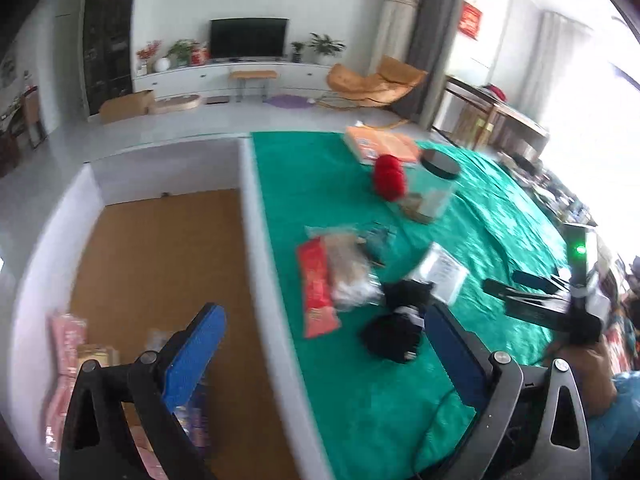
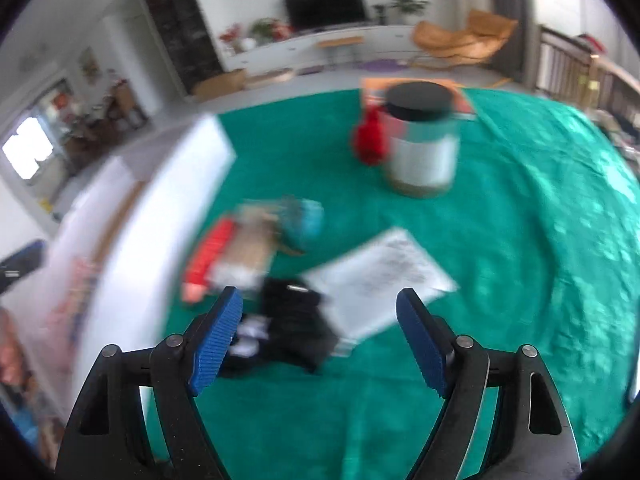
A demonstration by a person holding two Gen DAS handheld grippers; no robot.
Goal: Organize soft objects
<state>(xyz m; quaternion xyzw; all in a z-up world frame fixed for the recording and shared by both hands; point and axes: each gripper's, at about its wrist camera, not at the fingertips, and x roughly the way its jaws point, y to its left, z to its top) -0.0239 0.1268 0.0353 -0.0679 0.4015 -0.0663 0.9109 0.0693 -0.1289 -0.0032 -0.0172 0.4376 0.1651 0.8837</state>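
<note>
Covering most of the ground ahead of both grippers, a green cloth (image 2: 520,240) spreads out. A white-walled box (image 1: 248,240) with a brown floor lies under the left gripper's left finger, its wall running between the fingers. Pink packets (image 1: 66,344) lie inside it, far left. Beyond the right gripper stands a black-lidded jar (image 2: 420,148) with a red ball (image 2: 370,140) at its left. A white sheet (image 2: 380,276) lies just ahead, between its fingers. Black cloth (image 2: 292,324) lies just ahead of its left finger, with a red packet (image 2: 208,260) and a clear bag (image 1: 348,272) past it. The left gripper (image 1: 316,344) is spread wide, empty. The right gripper (image 2: 320,344) is apart too, holding nothing.
</note>
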